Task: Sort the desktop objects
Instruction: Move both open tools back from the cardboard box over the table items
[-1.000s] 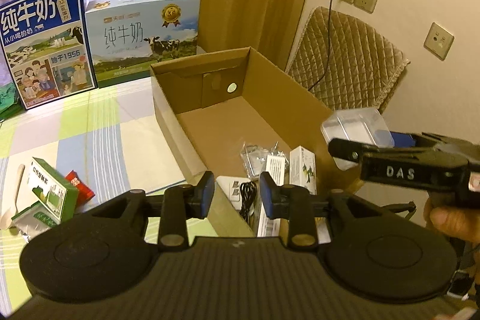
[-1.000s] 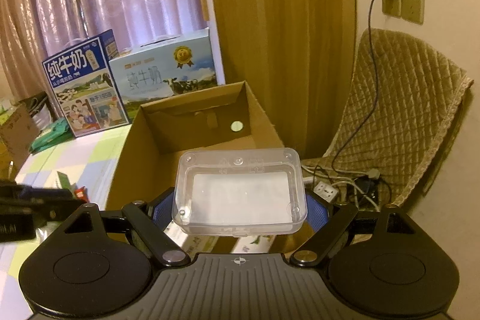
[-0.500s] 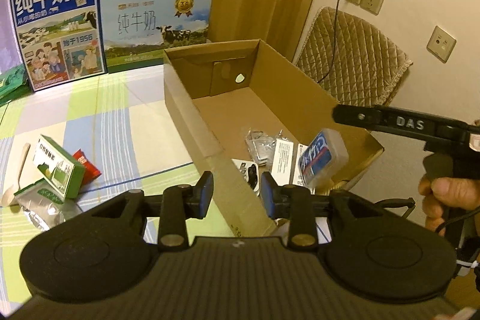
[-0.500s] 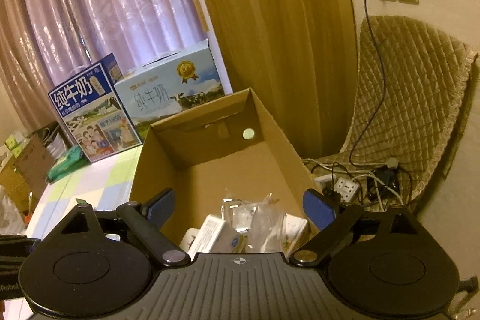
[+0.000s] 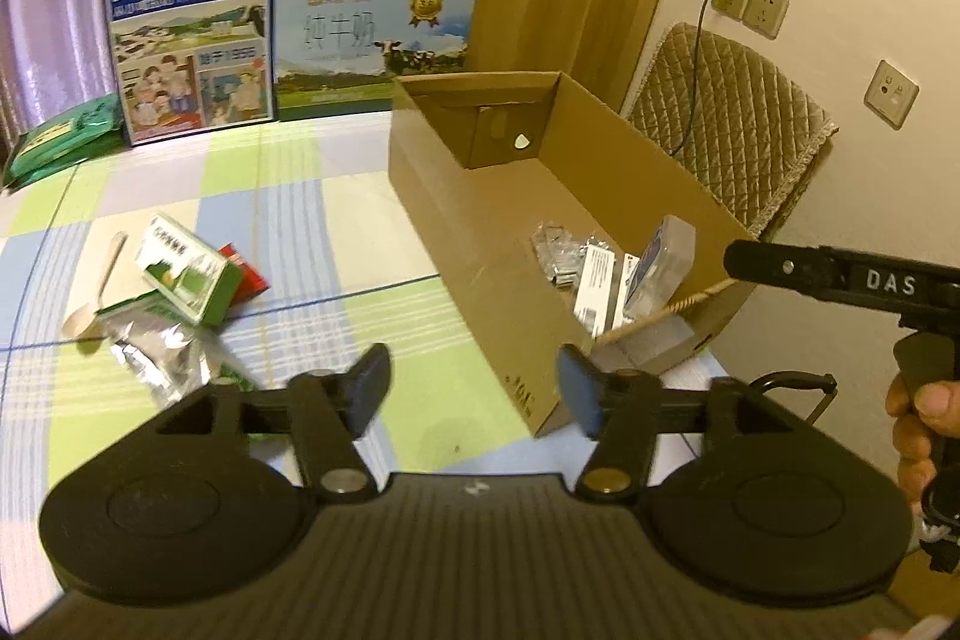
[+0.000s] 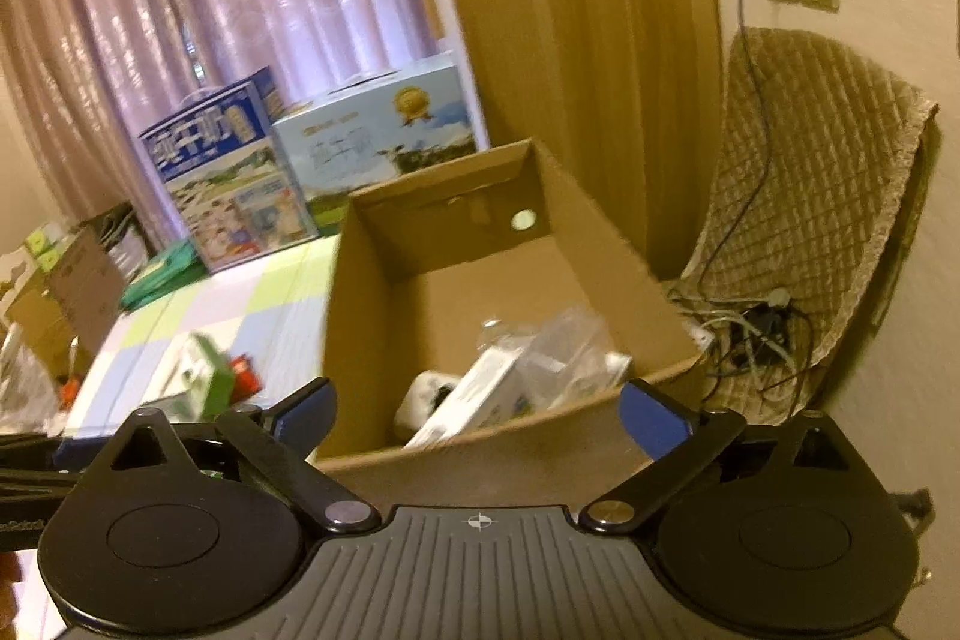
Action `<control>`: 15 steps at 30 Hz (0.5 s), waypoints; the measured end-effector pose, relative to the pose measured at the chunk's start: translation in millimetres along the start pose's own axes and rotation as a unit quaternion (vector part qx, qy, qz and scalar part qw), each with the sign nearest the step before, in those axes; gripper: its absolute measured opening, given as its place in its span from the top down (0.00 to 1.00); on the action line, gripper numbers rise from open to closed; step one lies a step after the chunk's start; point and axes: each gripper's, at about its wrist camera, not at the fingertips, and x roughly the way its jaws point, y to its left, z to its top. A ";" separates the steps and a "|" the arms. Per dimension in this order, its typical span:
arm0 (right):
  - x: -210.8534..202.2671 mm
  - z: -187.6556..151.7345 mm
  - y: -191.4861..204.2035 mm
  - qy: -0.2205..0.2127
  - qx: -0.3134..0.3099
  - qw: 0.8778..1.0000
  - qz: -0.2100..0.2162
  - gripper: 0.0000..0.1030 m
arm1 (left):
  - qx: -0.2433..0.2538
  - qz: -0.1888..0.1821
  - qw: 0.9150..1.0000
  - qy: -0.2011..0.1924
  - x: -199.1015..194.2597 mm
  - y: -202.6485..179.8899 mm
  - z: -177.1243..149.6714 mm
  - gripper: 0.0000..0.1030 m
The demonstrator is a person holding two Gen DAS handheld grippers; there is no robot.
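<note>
Released plastic case [image 5: 660, 268] lies boxed — right claw [image 6: 474, 418] wide, empty

Right gripper [image 6: 477, 415] gapes empty before the cardboard box [image 6: 384, 304].

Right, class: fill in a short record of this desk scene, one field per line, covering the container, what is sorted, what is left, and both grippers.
container: open cardboard box on the checked tablecloth
sorted inside: clear plastic case, white cartons, small bags
left on the cloth: green box, red packet, wooden spoon, foil pouch
left gripper: open, holds nothing
right gripper: open, holds nothing
</note>
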 end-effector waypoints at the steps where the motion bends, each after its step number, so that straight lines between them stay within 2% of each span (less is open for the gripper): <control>1: -3.4 -2.8 5.5 0.002 -0.001 1.000 0.003 0.02 | -0.003 0.000 1.000 -0.002 -5.5 2.7 -3.0 0.36; 5: -12.2 -12.5 28.8 0.012 -0.016 1.000 0.011 0.02 | -0.011 0.007 1.000 -0.004 -23.3 13.6 -15.4 0.31; 7: -14.9 -17.5 40.0 0.019 -0.023 0.999 0.017 0.02 | -0.016 0.015 1.000 -0.005 -32.4 21.2 -22.2 0.22; 11: -17.3 -26.4 62.5 0.028 -0.041 0.998 0.029 0.02 | -0.031 0.032 0.999 -0.008 -49.8 38.7 -34.5 0.16; 15: -15.3 -33.0 82.3 0.037 -0.056 0.997 0.039 0.02 | -0.025 0.060 0.998 -0.009 -65.1 53.7 -49.2 0.10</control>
